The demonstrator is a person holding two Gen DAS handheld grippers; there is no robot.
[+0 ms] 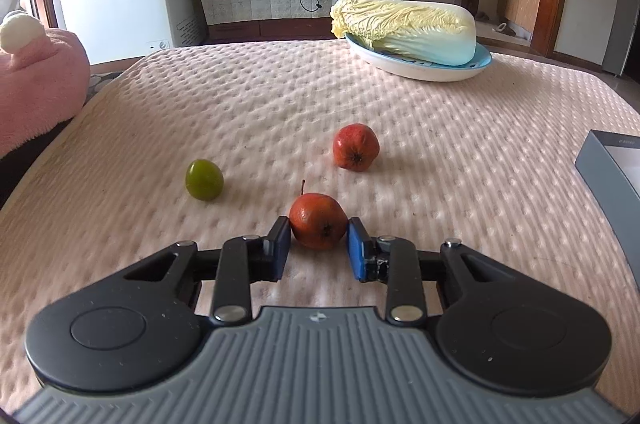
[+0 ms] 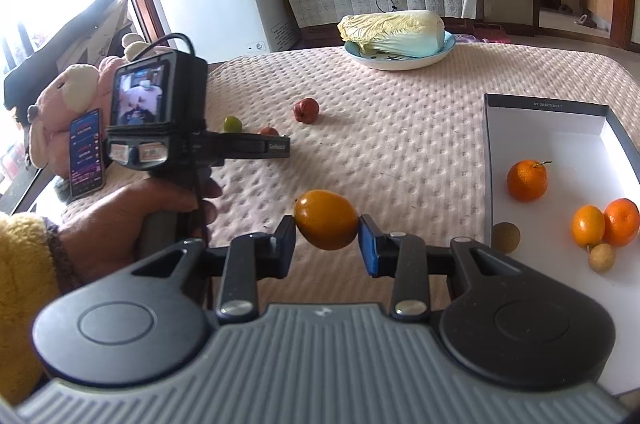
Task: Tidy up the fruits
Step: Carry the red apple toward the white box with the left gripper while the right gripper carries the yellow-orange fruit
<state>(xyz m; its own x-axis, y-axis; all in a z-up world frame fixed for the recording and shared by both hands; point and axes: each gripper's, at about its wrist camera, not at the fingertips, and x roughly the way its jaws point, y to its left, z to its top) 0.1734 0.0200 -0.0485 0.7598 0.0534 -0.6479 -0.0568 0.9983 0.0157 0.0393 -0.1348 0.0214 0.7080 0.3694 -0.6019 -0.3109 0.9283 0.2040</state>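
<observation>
So the box point(image 2: 560, 143) already has three orange fruits and a small brown one in it. Right gripper point(image 2: 327, 236) is clamped on a yellow-orange fruit point(image 2: 326, 219), left gripper point(image 1: 319, 244) pinches a red fruit point(image 1: 318, 222) on the bedspread point(image 1: 280, 103). Another red fruit point(image 1: 355, 146) and a green one point(image 1: 204, 179) still wait

Open quilted tabletop point(image 2: 400, 143) ahead; cabbage plate point(image 2: 400, 61) far back, box wall point(image 2: 486, 159) rightward.

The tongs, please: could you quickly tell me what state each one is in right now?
Left tongs: shut on the red fruit with the stem, which sits on the table.
Right tongs: shut on the orange-yellow fruit.
</observation>
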